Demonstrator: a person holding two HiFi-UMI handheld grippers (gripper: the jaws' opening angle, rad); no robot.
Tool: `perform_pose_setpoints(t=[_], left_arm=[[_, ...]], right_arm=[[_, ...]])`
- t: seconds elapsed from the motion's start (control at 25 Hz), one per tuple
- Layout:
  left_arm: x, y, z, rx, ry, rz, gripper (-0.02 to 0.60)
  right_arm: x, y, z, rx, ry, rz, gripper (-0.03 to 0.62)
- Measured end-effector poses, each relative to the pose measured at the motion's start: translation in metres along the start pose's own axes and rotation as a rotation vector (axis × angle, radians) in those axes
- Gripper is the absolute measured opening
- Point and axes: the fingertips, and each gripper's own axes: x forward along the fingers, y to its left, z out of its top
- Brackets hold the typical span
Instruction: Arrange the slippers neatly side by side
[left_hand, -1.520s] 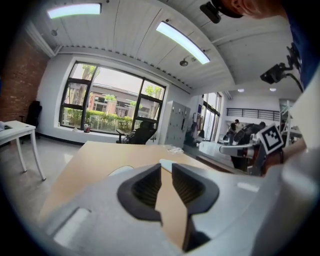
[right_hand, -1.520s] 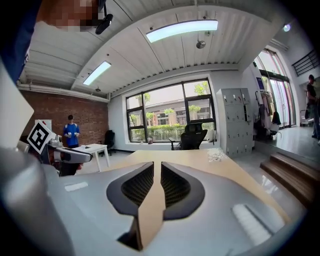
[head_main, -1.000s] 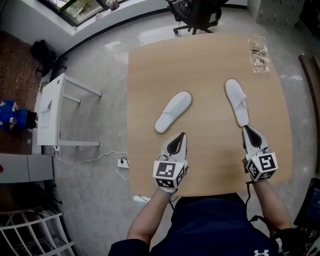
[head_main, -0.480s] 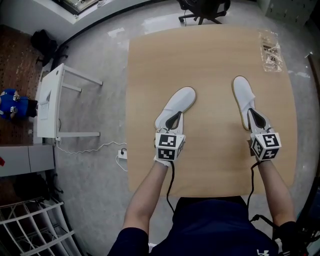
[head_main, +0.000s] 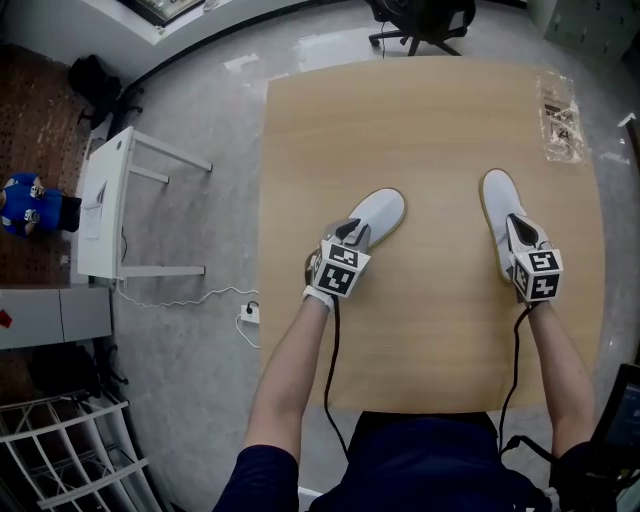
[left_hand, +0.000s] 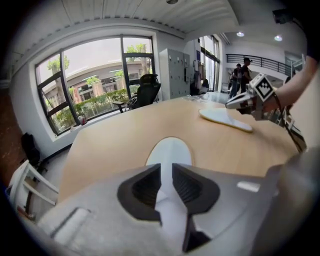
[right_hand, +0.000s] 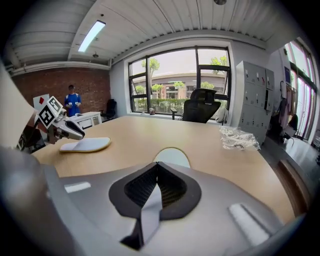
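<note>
Two white slippers lie on the wooden table (head_main: 430, 130). The left slipper (head_main: 382, 211) points diagonally to the far right; its toe (left_hand: 169, 150) shows past the jaws in the left gripper view. My left gripper (head_main: 349, 233) (left_hand: 166, 172) is shut on its heel end, with white fabric pinched between the jaws. The right slipper (head_main: 496, 203) lies nearly straight, toe (right_hand: 171, 156) pointing away. My right gripper (head_main: 517, 226) (right_hand: 157, 170) is shut on a strip of it. The two slippers are well apart.
A crinkled clear plastic bag (head_main: 562, 105) (right_hand: 239, 137) lies at the table's far right corner. A black office chair (head_main: 420, 18) stands beyond the far edge. A white side table (head_main: 100, 205) and a power strip (head_main: 250, 313) are on the floor to the left.
Both grippers have moved forward from behind the slippers onto their heel ends and now grip them. The head view has shifted slightly.
</note>
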Motion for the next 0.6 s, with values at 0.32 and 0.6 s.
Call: perform_pose_setpoints(t=[0.32,0.6], left_arm=[[0.012,0.008,-0.030,0.067,0.096,-0.049,0.074],[0.006,0.007,-0.034,-0.245,0.045,0.003,0.061]], right_arm=[[0.017,-0.003,-0.017,-0.036,0.073,0.006,0.011],[0.026,0.009,-0.042,-0.099,0.148,0.040,0.011]])
